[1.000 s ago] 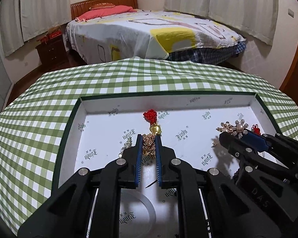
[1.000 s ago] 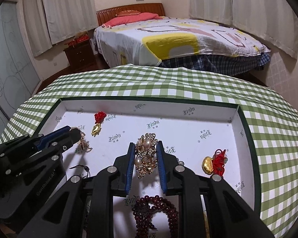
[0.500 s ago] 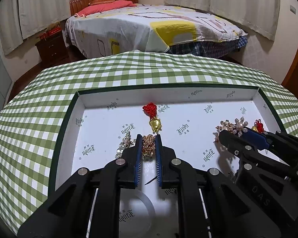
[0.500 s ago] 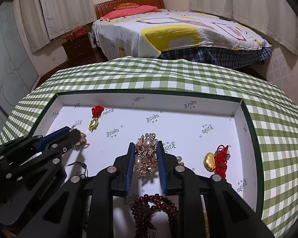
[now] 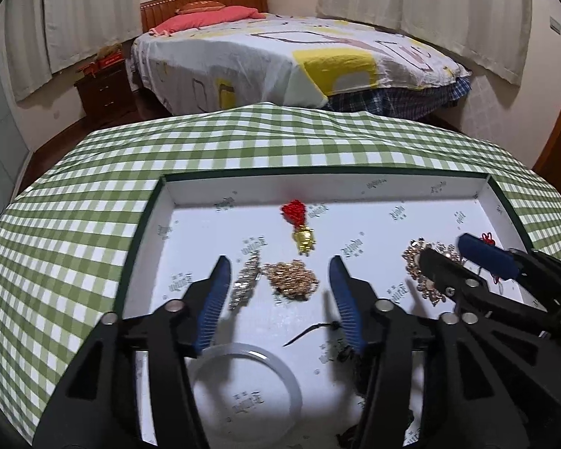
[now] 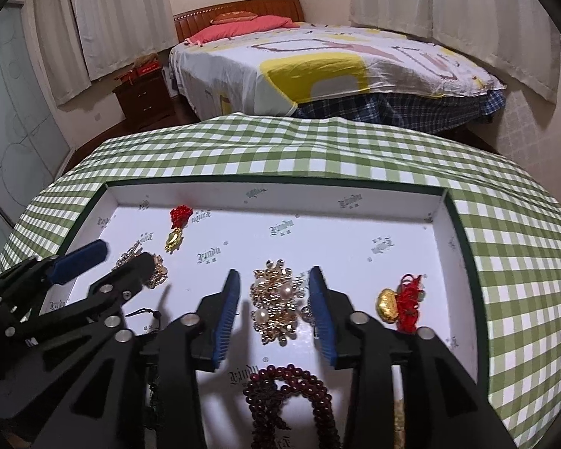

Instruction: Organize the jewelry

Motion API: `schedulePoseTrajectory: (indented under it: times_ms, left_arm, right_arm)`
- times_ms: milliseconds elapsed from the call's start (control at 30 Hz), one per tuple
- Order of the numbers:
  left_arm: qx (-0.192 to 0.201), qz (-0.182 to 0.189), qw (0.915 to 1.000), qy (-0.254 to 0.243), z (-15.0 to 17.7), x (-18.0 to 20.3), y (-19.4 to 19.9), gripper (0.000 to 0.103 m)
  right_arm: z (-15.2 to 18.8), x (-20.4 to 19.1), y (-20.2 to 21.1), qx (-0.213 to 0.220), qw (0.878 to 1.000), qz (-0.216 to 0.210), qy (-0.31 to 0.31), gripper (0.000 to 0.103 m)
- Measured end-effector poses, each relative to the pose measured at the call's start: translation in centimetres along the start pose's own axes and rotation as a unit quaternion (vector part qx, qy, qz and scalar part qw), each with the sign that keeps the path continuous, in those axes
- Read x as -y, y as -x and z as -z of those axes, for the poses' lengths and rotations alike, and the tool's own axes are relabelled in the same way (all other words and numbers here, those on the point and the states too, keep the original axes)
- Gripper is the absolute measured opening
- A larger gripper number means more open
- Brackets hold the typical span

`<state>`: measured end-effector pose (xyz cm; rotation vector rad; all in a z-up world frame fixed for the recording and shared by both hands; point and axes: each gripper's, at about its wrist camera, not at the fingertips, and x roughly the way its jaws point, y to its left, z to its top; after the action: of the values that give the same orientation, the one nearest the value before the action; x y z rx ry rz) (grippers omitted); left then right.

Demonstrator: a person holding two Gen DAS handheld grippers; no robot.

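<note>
Each view rides on a handheld gripper and looks forward and steeply down along its own black fingers, which fill the lower frame, close over a white-lined tray [image 5: 243,187] on a green checked tablecloth [image 5: 74,224], with a bed [image 5: 280,60] across the upper frame. The left wrist view has the tray's left wall at centre left and the other gripper entering at lower right; the right wrist view has the right wall [image 6: 456,262] at centre right and the other gripper at lower left. Both share the tray's middle, including a red-knotted gold charm [image 5: 299,224] [image 6: 175,230], the cloth and the bed.
</note>
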<state>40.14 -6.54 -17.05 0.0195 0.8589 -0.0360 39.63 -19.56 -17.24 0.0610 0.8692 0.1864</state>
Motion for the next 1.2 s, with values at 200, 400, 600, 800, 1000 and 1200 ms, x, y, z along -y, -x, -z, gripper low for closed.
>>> schedulePoseTrajectory:
  times_ms: [200, 400, 600, 800, 1000, 1200]
  left_arm:
    - [0.011, -0.010, 0.9999, 0.007, 0.4, -1.0, 1.7, 0.076]
    - [0.040, -0.012, 0.9991, 0.000, 1.4, -1.0, 5.2, 0.082]
    - [0.069, 0.002, 0.9975, 0.015, 3.8, -1.2, 10.4, 0.087]
    - [0.092, -0.006, 0.9957, 0.015, 6.4, -1.2, 15.4, 0.091]
    - [0.109, -0.016, 0.9936, 0.026, 8.1, -1.9, 20.4, 0.094]
    - [0.132, -0.035, 0.9904, 0.024, 9.1, -2.0, 25.3, 0.098]
  right_arm:
    - [0.4, 0.3, 1.9, 0.019, 1.000, 0.004, -0.003, 0.061]
    - [1.7, 0.4, 5.8, 0.049, 0.999, 0.003, -0.007, 0.067]
    - [4.0, 0.3, 9.6, 0.066, 0.998, -0.002, -0.008, 0.069]
    - [6.9, 0.4, 13.6, 0.078, 0.997, 0.000, -0.008, 0.071]
    - [8.3, 0.4, 18.2, 0.105, 0.994, 0.004, -0.012, 0.072]
    - [8.9, 0.0, 22.8, 0.138, 0.990, 0.012, -0.006, 0.076]
